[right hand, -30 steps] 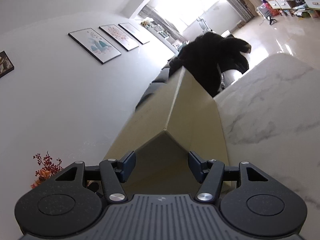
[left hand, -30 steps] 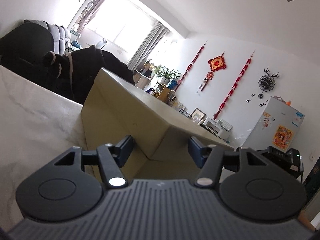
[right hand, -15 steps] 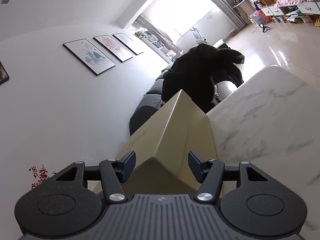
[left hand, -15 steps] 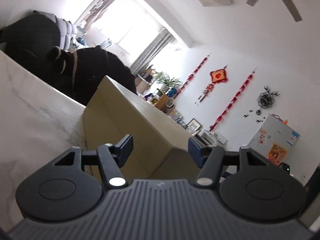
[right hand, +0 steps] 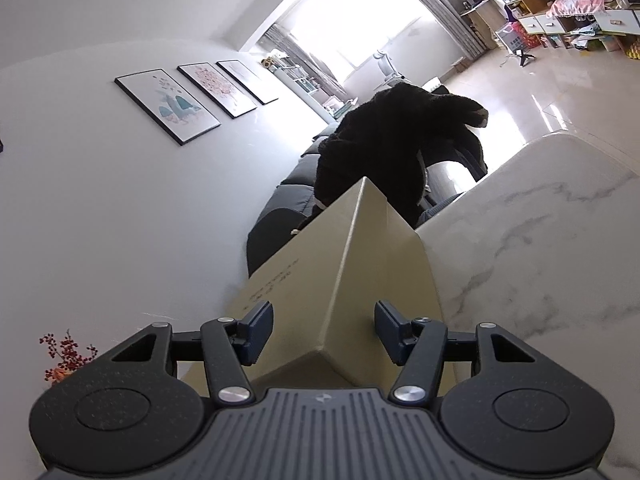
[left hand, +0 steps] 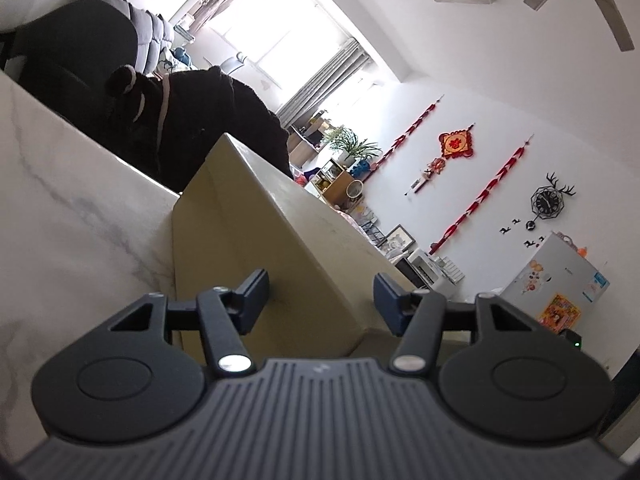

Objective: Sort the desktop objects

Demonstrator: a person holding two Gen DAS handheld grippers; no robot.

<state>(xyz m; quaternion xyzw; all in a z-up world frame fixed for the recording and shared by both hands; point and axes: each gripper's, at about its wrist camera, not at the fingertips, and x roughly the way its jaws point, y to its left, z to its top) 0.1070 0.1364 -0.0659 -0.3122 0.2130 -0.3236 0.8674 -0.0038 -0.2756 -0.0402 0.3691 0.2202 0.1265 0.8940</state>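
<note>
From the left wrist we see our left tongs [left hand: 320, 298] spread wide with nothing between the pads, facing a corner of the tan cardboard box [left hand: 256, 248] that stands on the white marble bench [left hand: 72, 216]; the box fills the middle of this view, one upright edge running toward us, and a dark coat [left hand: 192, 120] hangs beyond the bench's far edge. From the right wrist, our right tongs [right hand: 324, 328] are likewise parted and empty, straddling another upright corner of the same box [right hand: 352, 264], with faint printing on its left face. We judge the box stiff but light for its bulk, with smooth faces that would slide under a one-sided pinch and walls that could dent if squeezed hard. It looks too broad for either pair of tongs to span, so we would press in from opposite sides, low on the walls near the corners.
</note>
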